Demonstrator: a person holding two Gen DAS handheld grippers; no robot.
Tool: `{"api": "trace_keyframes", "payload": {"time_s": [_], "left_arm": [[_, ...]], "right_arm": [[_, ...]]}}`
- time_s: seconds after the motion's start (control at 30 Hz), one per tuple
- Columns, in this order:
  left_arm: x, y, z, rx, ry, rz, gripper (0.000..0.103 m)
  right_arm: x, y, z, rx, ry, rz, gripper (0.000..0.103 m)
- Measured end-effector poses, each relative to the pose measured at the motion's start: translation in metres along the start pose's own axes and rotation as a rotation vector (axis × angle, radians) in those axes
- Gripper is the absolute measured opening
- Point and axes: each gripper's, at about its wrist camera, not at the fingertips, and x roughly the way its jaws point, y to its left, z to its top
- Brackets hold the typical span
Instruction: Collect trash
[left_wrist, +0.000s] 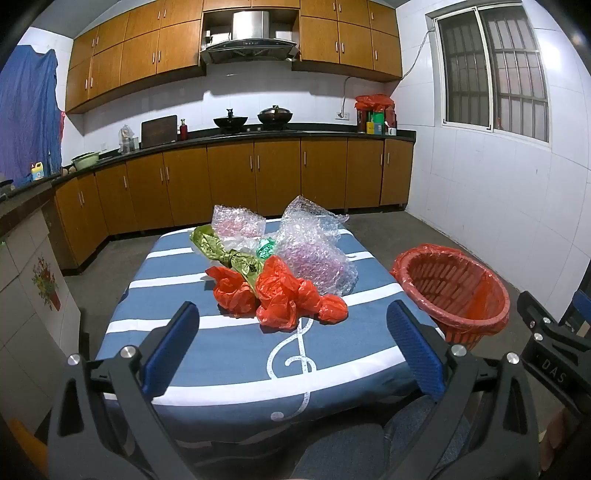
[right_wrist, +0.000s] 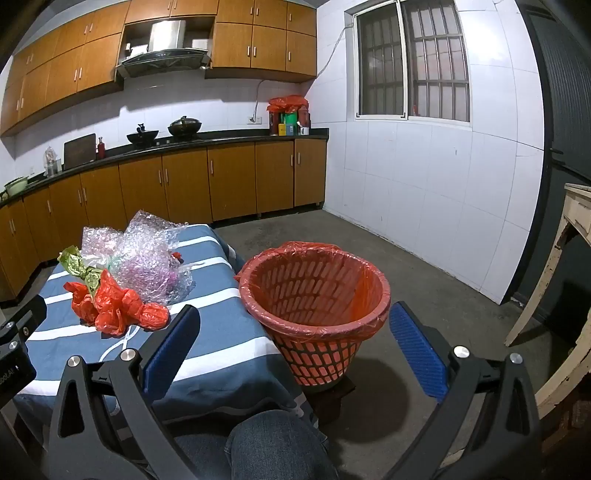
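Observation:
A heap of trash lies on the blue striped tablecloth (left_wrist: 229, 347): crumpled red plastic bags (left_wrist: 280, 295) (right_wrist: 114, 308) at the front, green foil wrap (left_wrist: 225, 253) (right_wrist: 79, 267) behind them, and clear bubble wrap (left_wrist: 314, 251) (right_wrist: 147, 258) at the back. A red slatted basket (left_wrist: 454, 288) (right_wrist: 314, 295) lined with a red bag stands to the right of the table. My left gripper (left_wrist: 291, 332) hangs open above the table's near part, short of the red bags. My right gripper (right_wrist: 293, 336) is open too, held in front of the basket with nothing between its fingers.
Wooden kitchen cabinets (left_wrist: 236, 177) and a dark counter with woks (left_wrist: 229, 122) run along the back wall. Grey concrete floor (right_wrist: 424, 273) surrounds the basket. A worn cream table leg (right_wrist: 543, 273) stands at far right. A person's jeans-clad knee (right_wrist: 269, 446) is below the grippers.

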Motion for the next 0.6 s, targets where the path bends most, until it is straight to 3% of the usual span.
{"api": "trace_keyframes", "payload": {"time_s": [0.6], "left_arm": [[-0.0003, 0.0003, 0.0, -0.002, 0.001, 0.002, 0.099]], "right_arm": [[-0.0005, 0.0004, 0.0011, -0.004, -0.005, -0.001, 0.101]]}}
